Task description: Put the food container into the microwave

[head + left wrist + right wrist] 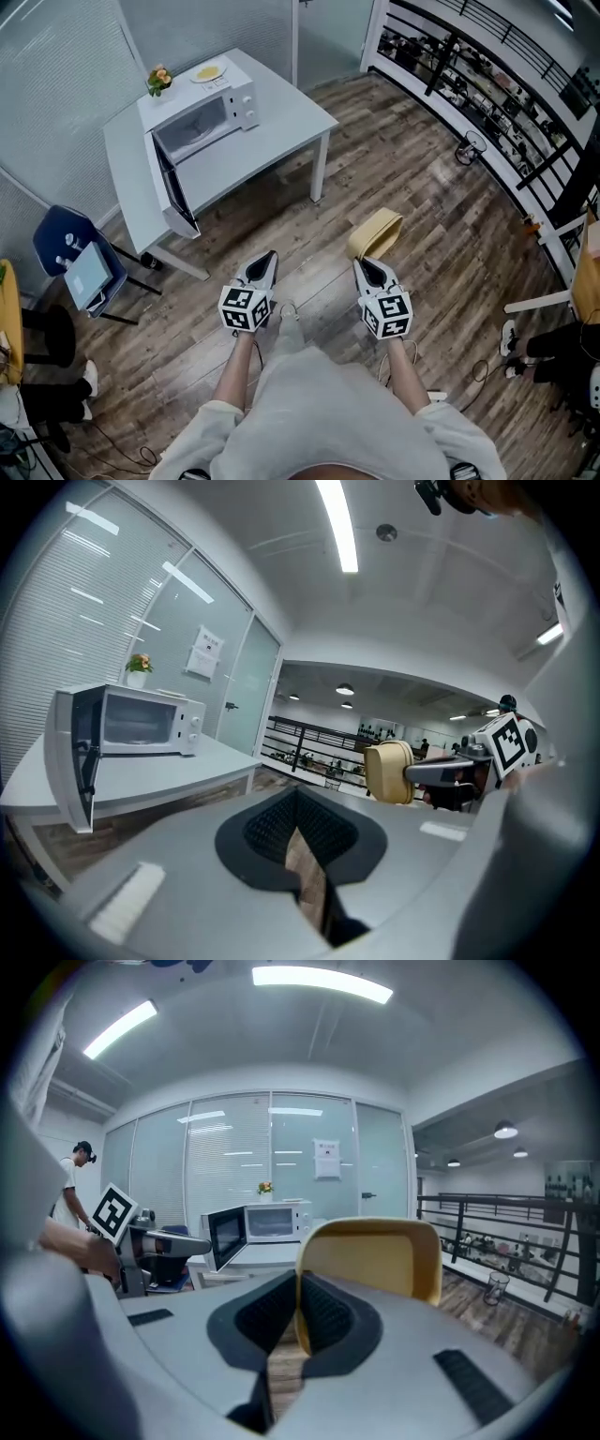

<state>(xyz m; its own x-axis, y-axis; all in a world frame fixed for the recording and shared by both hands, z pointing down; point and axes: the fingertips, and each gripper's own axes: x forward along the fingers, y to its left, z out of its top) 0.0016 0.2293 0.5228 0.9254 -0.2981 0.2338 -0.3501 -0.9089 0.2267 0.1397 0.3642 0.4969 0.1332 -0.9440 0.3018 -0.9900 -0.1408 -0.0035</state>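
The right tool (367, 263) points forward, nearly level, gripping the food container (377, 232).

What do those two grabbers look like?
The left gripper and right gripper are grey, with black ribbed pads on pointed jaws. Each has a white cube with black square markers. The sleeves are pale grey.

1 tan food container (377, 232), tipped on edge (clamped by right gripper (367, 263)), well apart from white microwave (202, 112), door open
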